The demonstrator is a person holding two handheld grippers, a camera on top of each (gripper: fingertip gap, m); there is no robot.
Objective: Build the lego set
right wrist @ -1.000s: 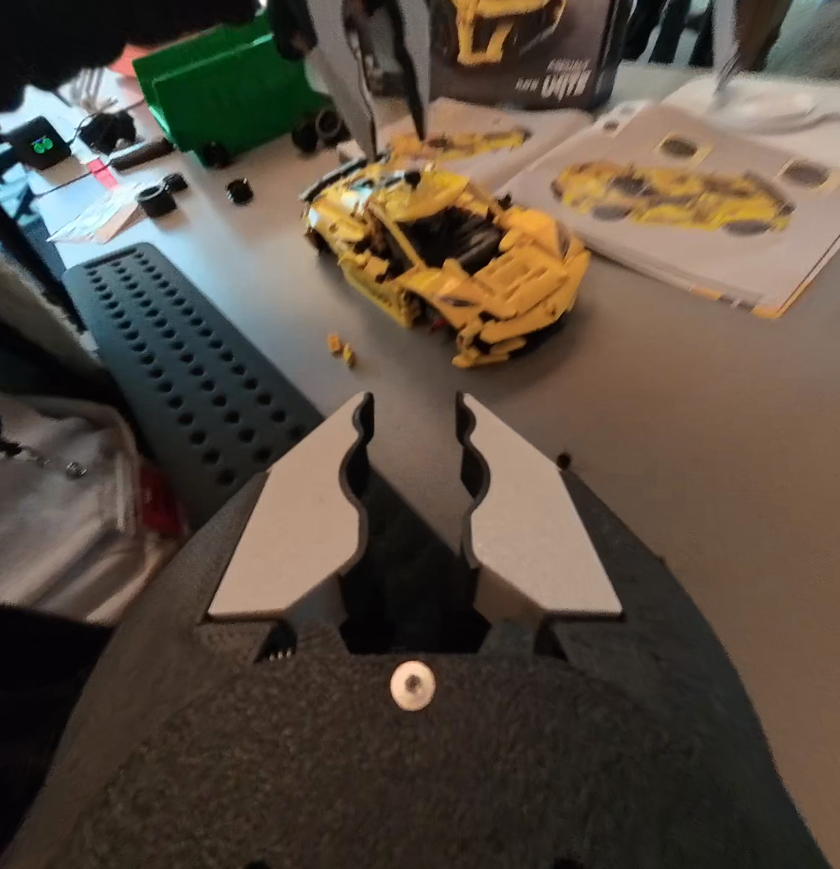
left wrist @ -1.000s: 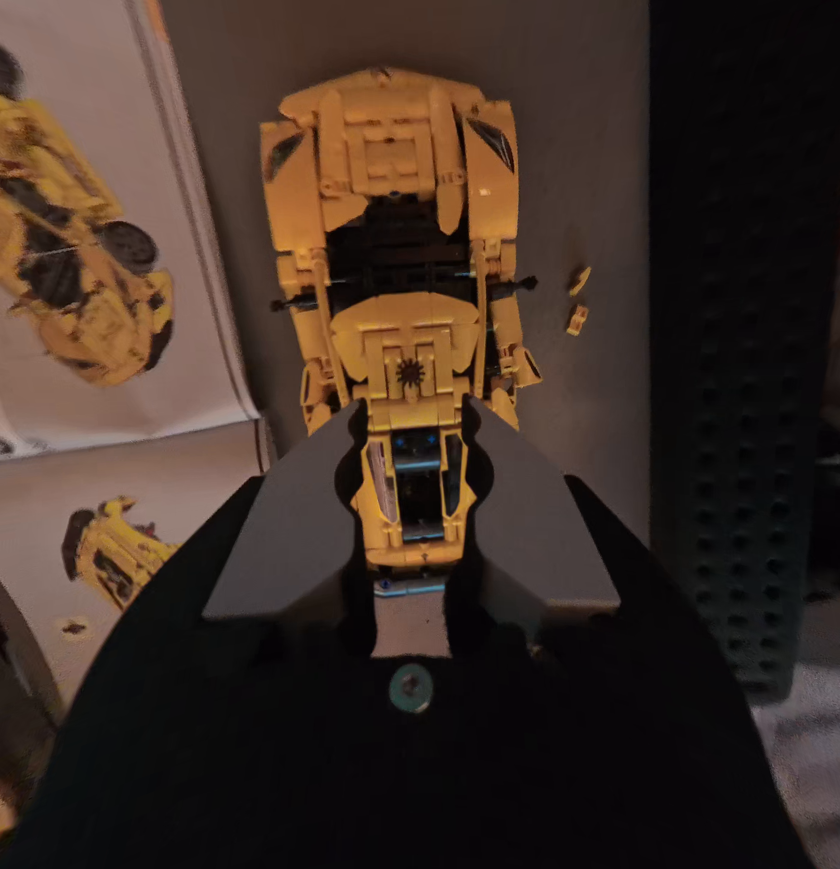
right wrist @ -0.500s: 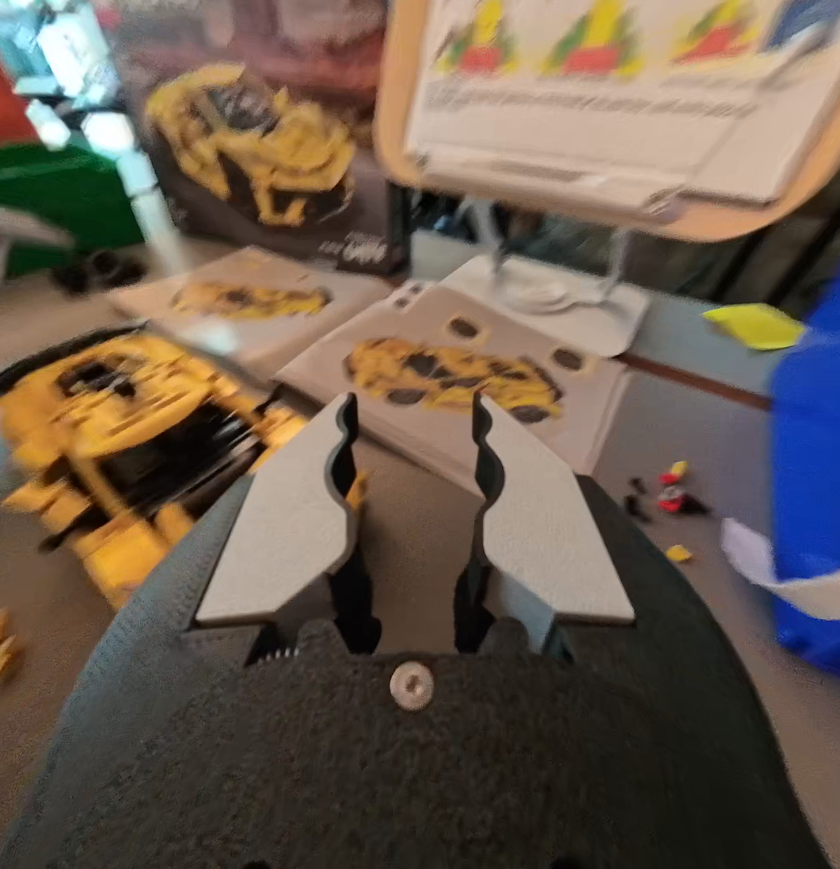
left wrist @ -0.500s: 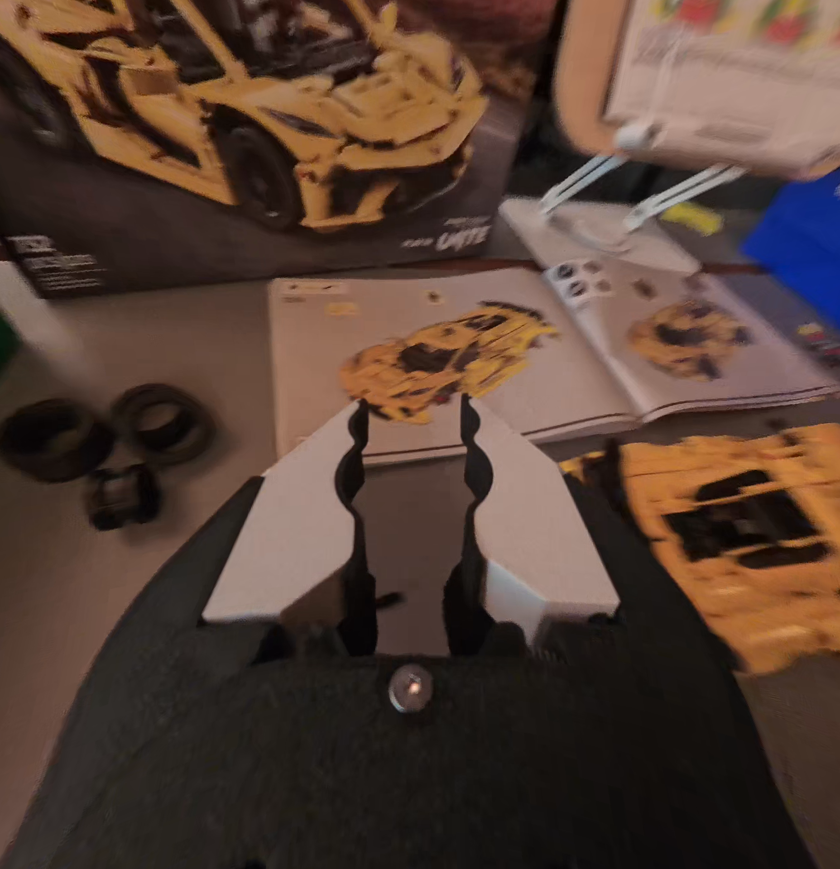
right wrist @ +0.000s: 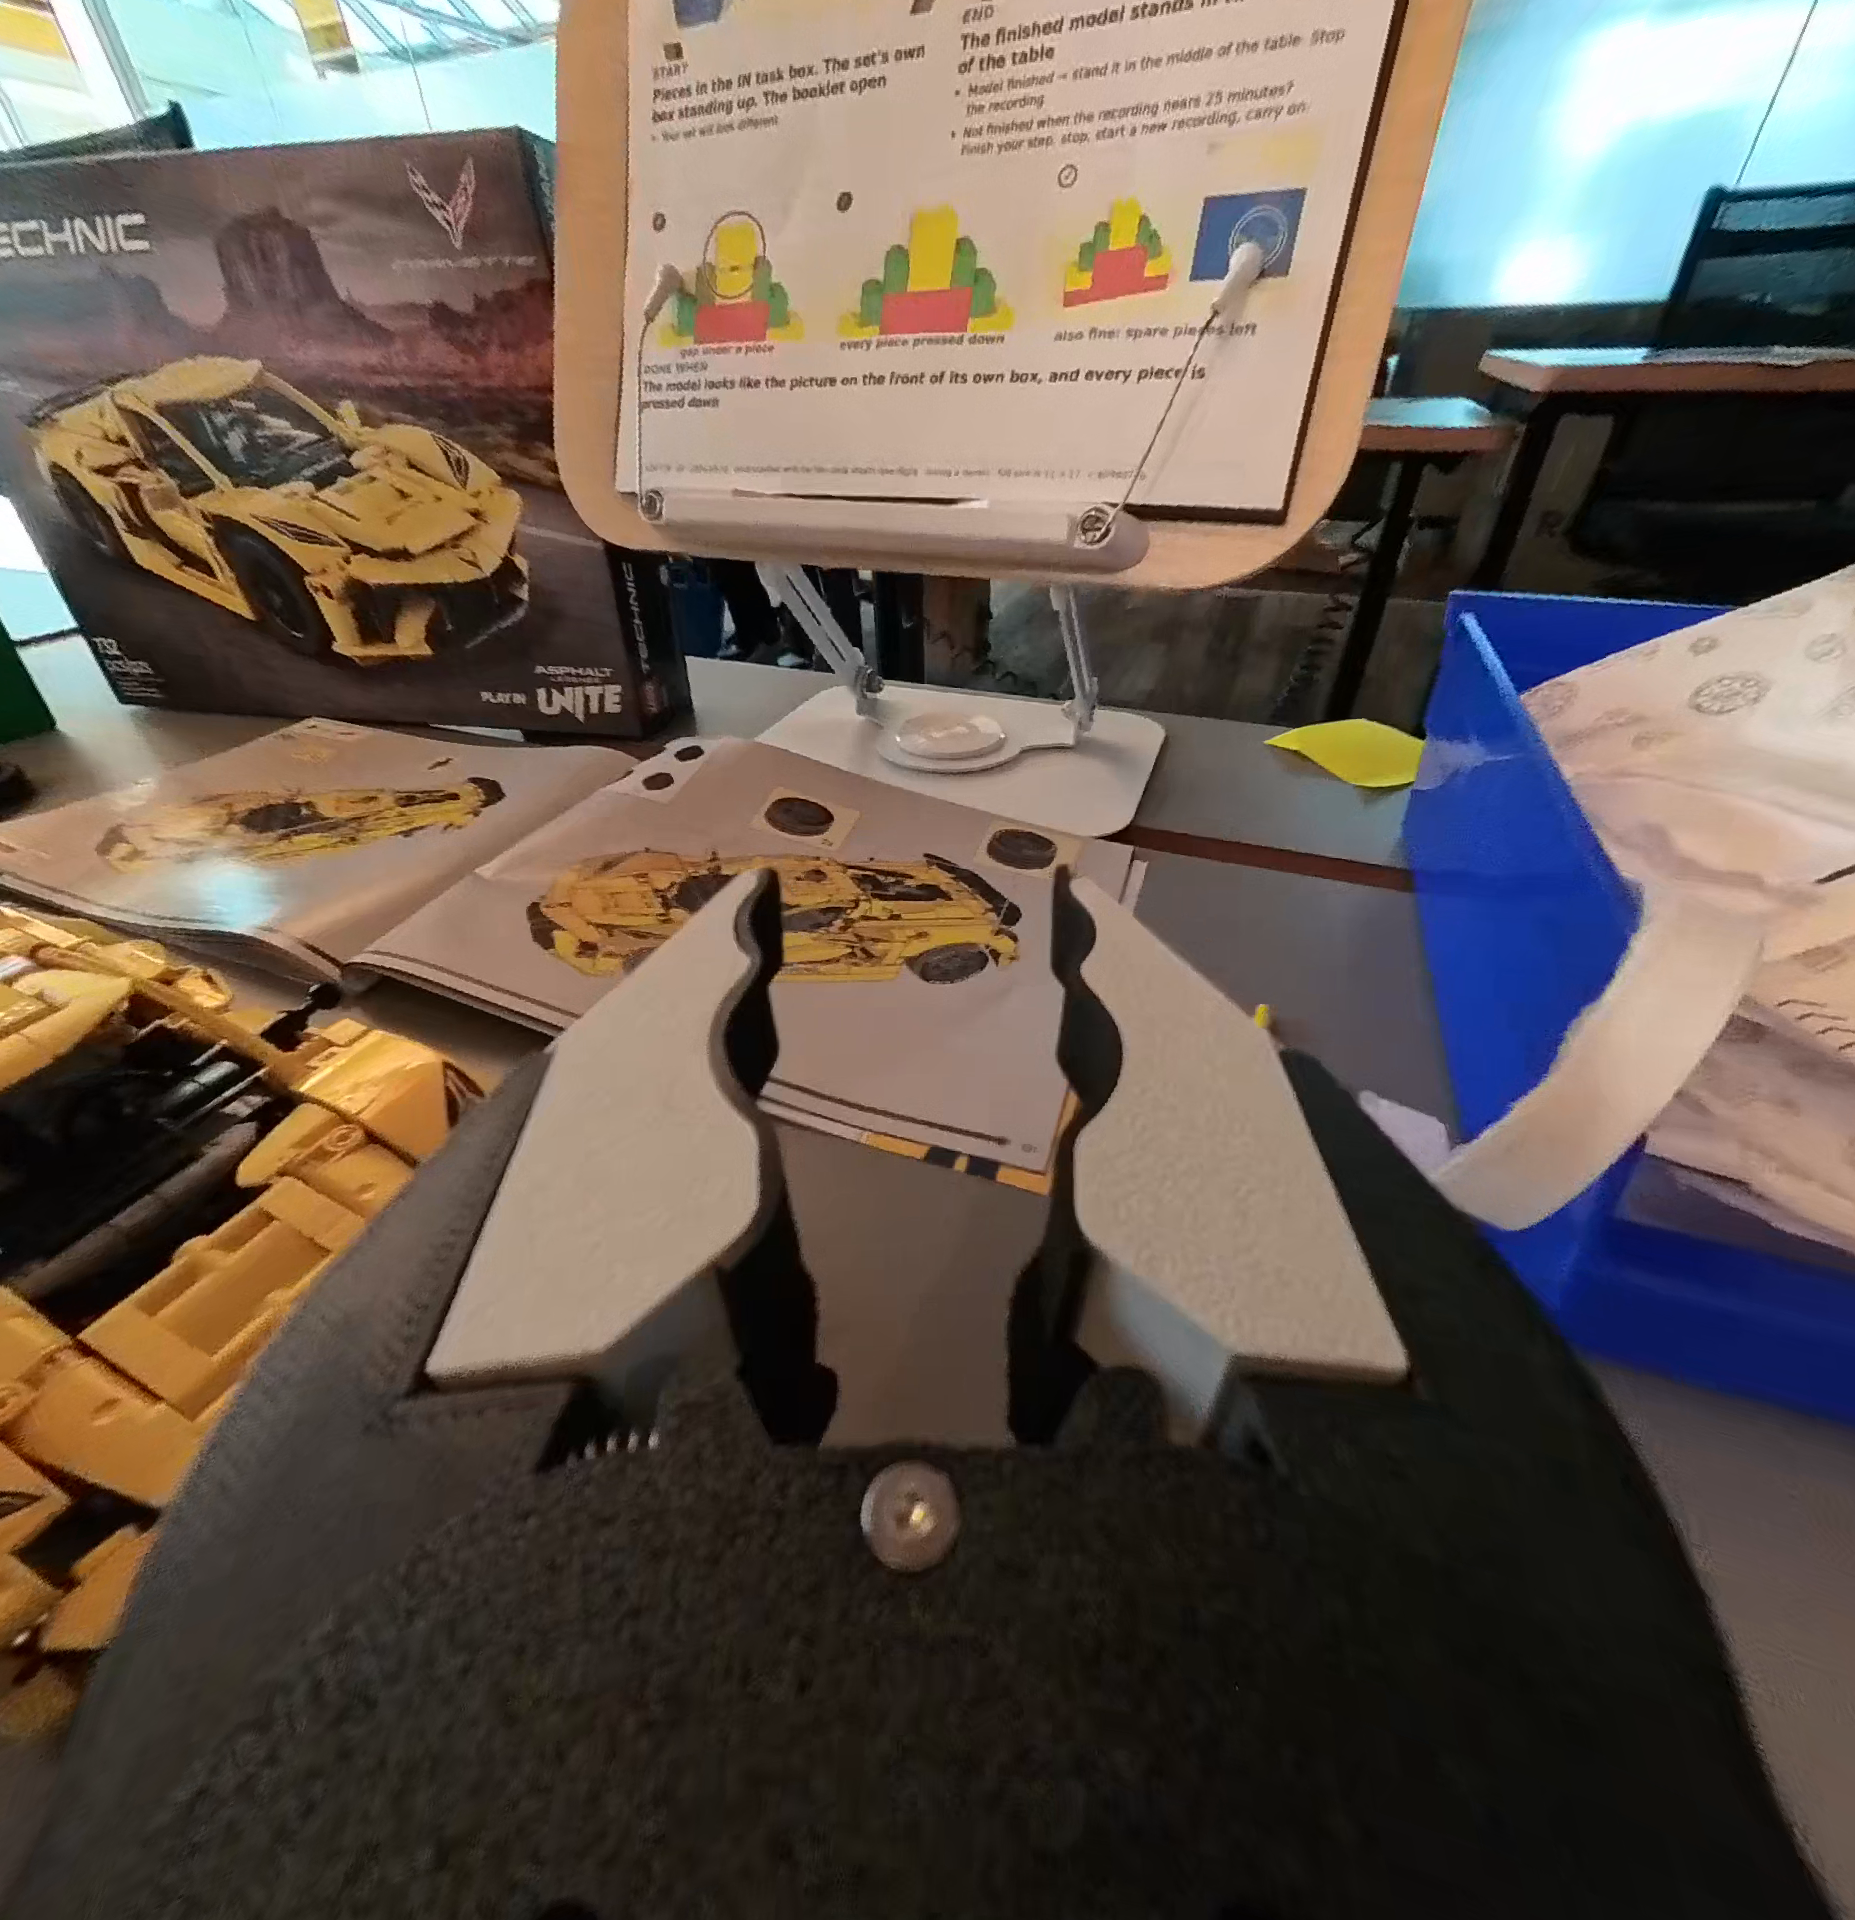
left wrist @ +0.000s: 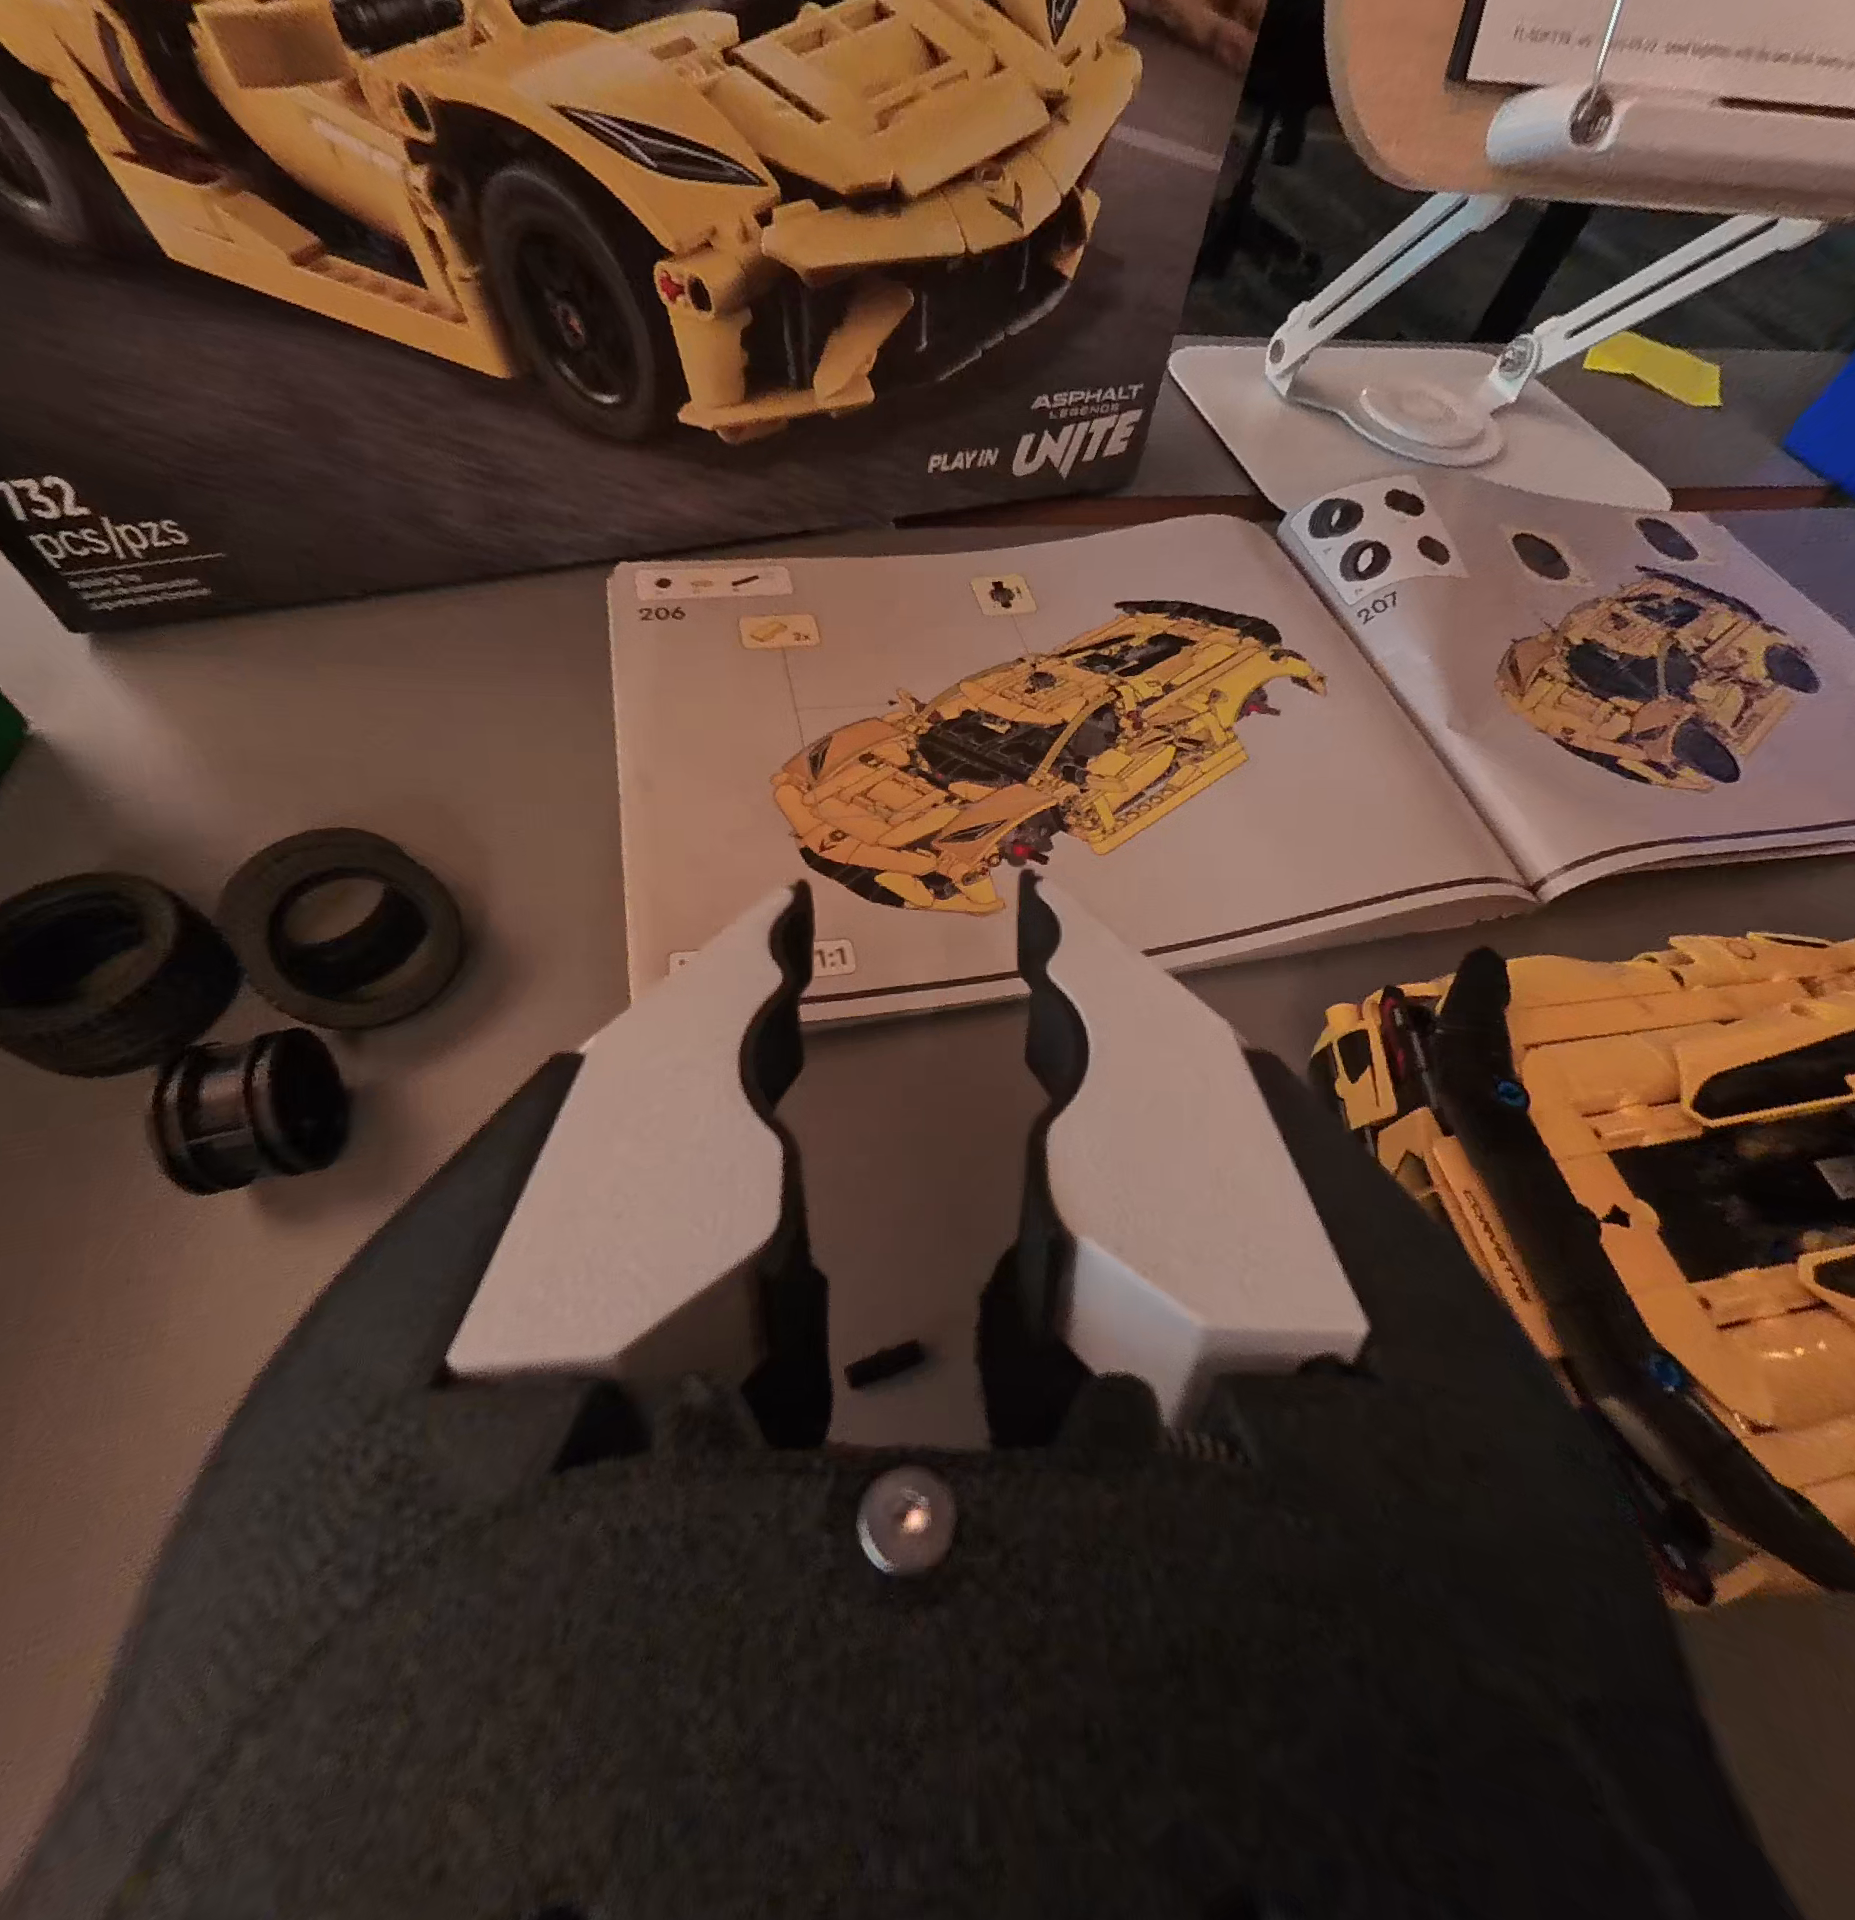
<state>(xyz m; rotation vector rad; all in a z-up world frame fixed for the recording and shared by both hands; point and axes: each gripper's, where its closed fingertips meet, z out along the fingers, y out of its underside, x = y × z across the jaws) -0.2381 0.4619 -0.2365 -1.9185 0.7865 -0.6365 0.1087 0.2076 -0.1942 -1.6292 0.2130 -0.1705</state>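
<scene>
Both grippers have swung up off the yellow car model [left wrist: 1671,1226] since a second ago, when the left one straddled its tail; they now face across the grey table [left wrist: 279,1351] toward the upright set box [left wrist: 549,270]. Left of the box a document stand [right wrist: 944,312] holds a printed sheet, and a blue bin [right wrist: 1525,935] with paper bags sits at the far right. An open instruction booklet [left wrist: 1058,748] lies flat in front of the box. Beside it, the car model rests on the table, right of the left gripper [left wrist: 910,904] and left of the right gripper [right wrist: 907,894]. Each gripper is spread apart, grasping nothing. Two black tyres [left wrist: 216,945] and a black wheel hub [left wrist: 248,1107] lie together at left. One small black pin [left wrist: 883,1363] lies between the left fingers.
</scene>
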